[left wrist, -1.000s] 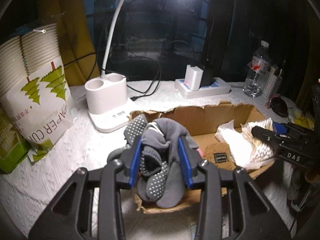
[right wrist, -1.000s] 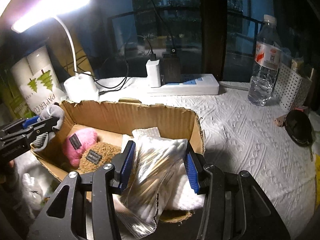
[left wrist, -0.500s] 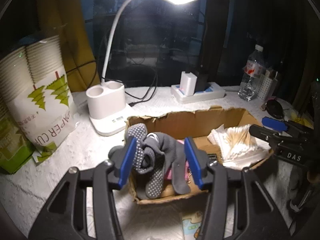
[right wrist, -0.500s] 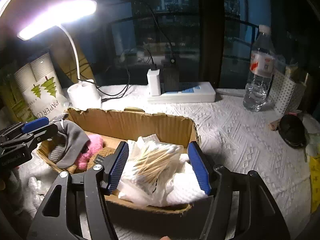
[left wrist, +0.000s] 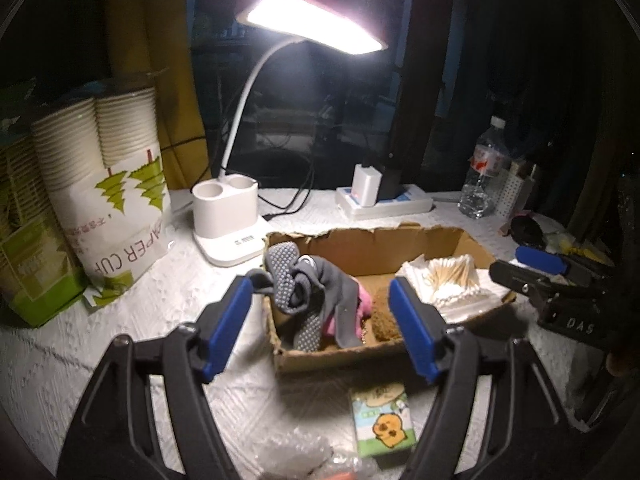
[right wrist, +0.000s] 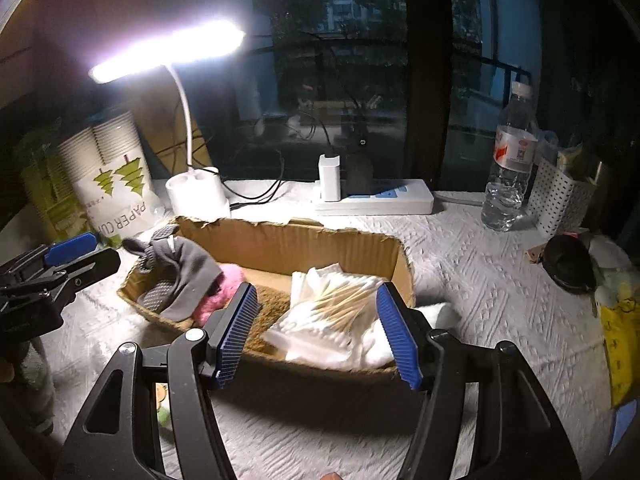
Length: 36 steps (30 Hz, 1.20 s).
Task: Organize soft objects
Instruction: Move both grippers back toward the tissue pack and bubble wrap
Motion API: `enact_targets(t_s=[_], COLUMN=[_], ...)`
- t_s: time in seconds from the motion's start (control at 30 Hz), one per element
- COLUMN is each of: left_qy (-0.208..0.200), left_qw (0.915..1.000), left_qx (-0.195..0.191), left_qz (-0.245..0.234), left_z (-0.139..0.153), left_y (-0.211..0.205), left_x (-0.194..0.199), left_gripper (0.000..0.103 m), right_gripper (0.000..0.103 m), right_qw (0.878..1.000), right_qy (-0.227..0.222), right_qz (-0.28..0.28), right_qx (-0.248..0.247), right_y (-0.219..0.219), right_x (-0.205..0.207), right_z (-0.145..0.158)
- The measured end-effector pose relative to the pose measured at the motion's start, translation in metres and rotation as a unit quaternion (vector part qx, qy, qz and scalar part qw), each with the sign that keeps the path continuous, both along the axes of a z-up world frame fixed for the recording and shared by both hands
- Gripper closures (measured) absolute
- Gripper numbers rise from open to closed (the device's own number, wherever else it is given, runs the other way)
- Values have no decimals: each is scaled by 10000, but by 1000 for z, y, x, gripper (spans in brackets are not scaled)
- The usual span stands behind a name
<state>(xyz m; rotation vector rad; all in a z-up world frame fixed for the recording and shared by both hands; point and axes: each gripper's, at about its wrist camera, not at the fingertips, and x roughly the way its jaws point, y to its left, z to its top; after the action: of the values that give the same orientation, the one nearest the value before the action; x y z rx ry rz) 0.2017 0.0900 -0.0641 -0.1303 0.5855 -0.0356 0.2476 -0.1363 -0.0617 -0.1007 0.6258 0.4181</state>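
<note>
The grey knitted gloves with grip dots (left wrist: 304, 292) lie in the left end of the torn brown cardboard box (left wrist: 380, 240). They hang partly over its low, ragged edge. They might slide out onto the white bumpy surface (left wrist: 120, 320), because cloth is floppy and that wall is short. The clear bag of cotton swabs (right wrist: 340, 308) sits on white cloth at the right end and sticks out over the rim, so it could tip off too. A small cartoon tissue pack (left wrist: 382, 420) lies outside the box, just in front of it. I think it still needs a home.

The left gripper (left wrist: 320, 320) has its blue fingers (left wrist: 228, 320) spread apart with nothing between them. The right gripper (right wrist: 316, 332) is let go too, with its fingers on either side of the swabs but not pressing them.

A second ago the left fingers squeezed the gloves and the right fingers squeezed the swab bag. The left fingers have just been opening, and the right ones opened a bit sooner. Both grippers look higher and farther back from the box now.
</note>
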Motion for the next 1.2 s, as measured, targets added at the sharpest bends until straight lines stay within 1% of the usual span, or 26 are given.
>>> enact_targets(t_s=[0.2,0.3,0.6,0.9,1.2], left_qy=[-36,-39,46,136,290], left_qw=[9999,9999,9998,9993,9985], left_qx=[-90,-92,-178,-276,-340], left_qz=[-35,-25,57,201,312], left_z=[-1,-3,-16,-32,-50], left_y=[7,11,29,48,62], left_x=[-17,-24,-44,-60,-71], left_gripper=[30,30,30,30,30], right_gripper=[37,33,32,32,32], right_qw=[10000,9999,9996,9981,9958], right_qy=[-38,-34,29,234,540], right_qz=[57,73,205,499,659], right_qx=[-62,-61,-172,-270,-327], right_y=[10,16,39,69,94], right_x=[-17,-24,-42,-57,-59], right_z=[3,3,-5,-24,-50])
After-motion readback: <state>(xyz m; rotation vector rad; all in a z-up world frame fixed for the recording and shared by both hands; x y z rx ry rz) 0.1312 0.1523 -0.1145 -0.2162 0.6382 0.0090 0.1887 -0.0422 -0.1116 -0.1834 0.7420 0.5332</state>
